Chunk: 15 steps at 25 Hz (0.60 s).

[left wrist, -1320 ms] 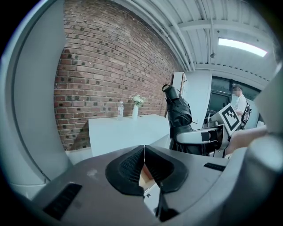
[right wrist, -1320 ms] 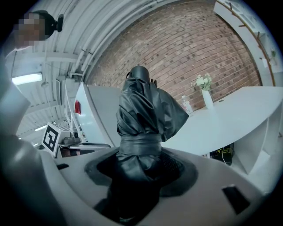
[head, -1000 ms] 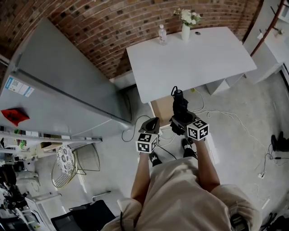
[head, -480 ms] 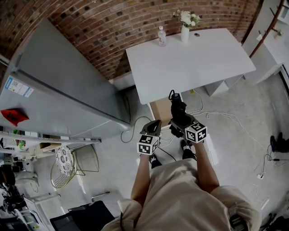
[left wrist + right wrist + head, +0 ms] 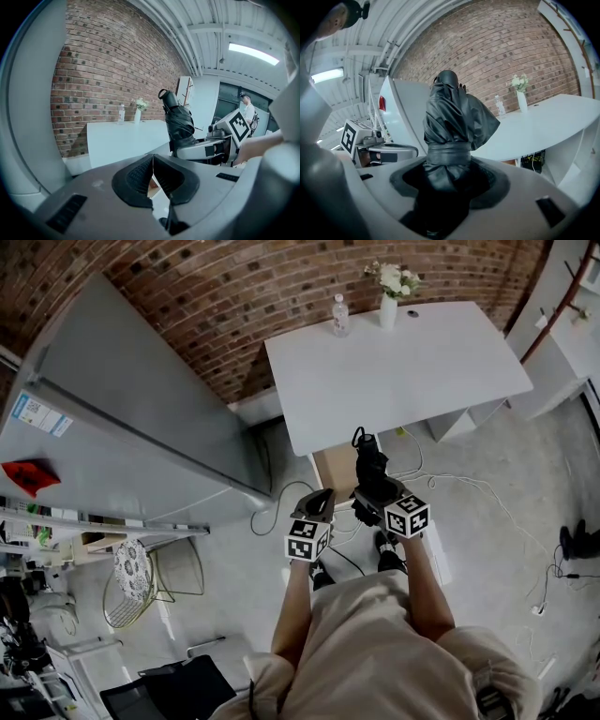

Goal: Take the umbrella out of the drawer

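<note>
1. Right gripper (image 5: 447, 180) – its jaws are clamped on the lower end of the black folded umbrella (image 5: 452, 117), just beneath the wrap strap. The bundled fabric stands up out of the jaws, with its rounded end on top.
2. Left gripper (image 5: 152, 176) – its pad tips are pressed together with nothing between them. It is held just beside the right gripper, on that gripper's left and a little lower in the head view. The two marker cubes are apart.
3. Both are held out in front of the person's body, forearms (image 5: 295, 610) reaching forward. The umbrella is up in the air and points away from the person towards the white table (image 5: 412, 381).
4. In the head view the umbrella's far end shows just short of the table's near edge, beside a brown wooden unit (image 5: 335, 468) tucked under that edge. Whether a drawer in that unit is open cannot be told.
5. On the table's far side, near the brick wall (image 5: 234, 287), stand a clear bottle (image 5: 339, 313) and a white vase (image 5: 388, 298) with pale flowers, close together.
6. A large grey cabinet (image 5: 122, 418) fills the left of the head view, and loose cables (image 5: 459, 479) trail over the concrete floor to the right.
</note>
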Tool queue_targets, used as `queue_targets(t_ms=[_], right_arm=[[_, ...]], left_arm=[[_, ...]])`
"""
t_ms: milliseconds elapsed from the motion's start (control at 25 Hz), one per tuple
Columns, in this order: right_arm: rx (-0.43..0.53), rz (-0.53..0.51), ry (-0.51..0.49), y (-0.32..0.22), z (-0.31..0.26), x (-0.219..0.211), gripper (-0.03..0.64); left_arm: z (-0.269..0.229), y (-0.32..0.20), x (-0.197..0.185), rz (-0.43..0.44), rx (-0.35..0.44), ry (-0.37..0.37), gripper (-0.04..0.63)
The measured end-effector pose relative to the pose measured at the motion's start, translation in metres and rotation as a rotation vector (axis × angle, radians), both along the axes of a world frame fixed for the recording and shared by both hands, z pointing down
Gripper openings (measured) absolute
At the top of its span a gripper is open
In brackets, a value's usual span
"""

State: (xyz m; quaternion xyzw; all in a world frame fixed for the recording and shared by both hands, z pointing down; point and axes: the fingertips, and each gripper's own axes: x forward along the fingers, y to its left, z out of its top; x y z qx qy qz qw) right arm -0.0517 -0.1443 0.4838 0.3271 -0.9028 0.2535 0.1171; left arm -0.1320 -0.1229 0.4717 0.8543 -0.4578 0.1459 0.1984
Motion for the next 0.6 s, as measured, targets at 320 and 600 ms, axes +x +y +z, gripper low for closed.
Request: queue_targets(t_ms=[320,600], right_arm=[[0.024,0.002,-0.002,-0.006,-0.004,-0.003,0.301],[0.021,-0.008,0.006,-0.005,0.0,-0.004,0.301]], left_arm=[[-0.004,-0.006,-0.007,-0.027,0.008,-0.001,0.011],[-0.006,-0.008,-0.014,-0.056,0.023,-0.007,0.011]])
